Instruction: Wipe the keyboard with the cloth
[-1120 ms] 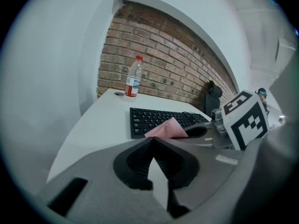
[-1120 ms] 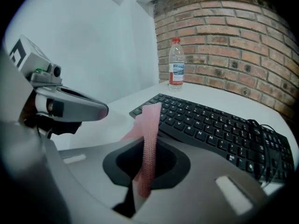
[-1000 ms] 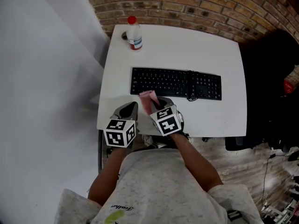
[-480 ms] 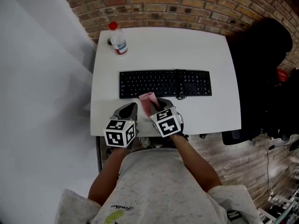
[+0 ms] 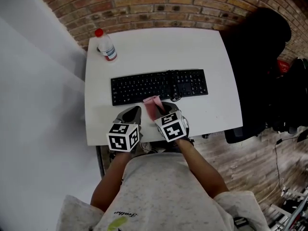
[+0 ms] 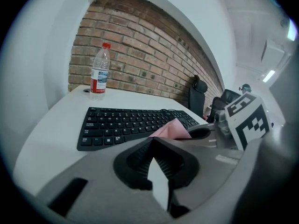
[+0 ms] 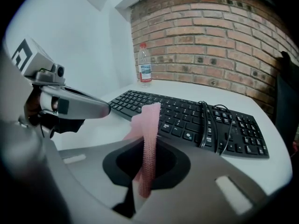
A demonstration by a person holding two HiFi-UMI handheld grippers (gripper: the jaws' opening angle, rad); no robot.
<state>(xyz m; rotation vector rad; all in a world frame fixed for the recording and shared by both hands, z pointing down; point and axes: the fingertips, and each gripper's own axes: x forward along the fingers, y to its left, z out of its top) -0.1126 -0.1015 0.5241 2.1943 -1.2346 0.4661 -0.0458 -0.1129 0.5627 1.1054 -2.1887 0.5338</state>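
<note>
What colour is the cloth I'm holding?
The cloth is pink, clearest in the right gripper view.

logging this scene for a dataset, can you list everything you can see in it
table: 1, white, centre, against the wall
keyboard: 1, black, across the table's middle
cable: 1, black, looped on top of the keyboard's right part
bottle: 1, clear with a red cap, table's far left corner
cloth: 1, pink, standing up out of the right gripper
brick wall: 1, red-brown, behind the table
dark bulky object: 1, black, right of the table, perhaps a chair
floor: wood planks, lower right
left gripper: 1, grey, near edge, shut and empty
right gripper: 1, grey, beside it, shut on the cloth
shirt: 1, light speckled, bottom
</note>
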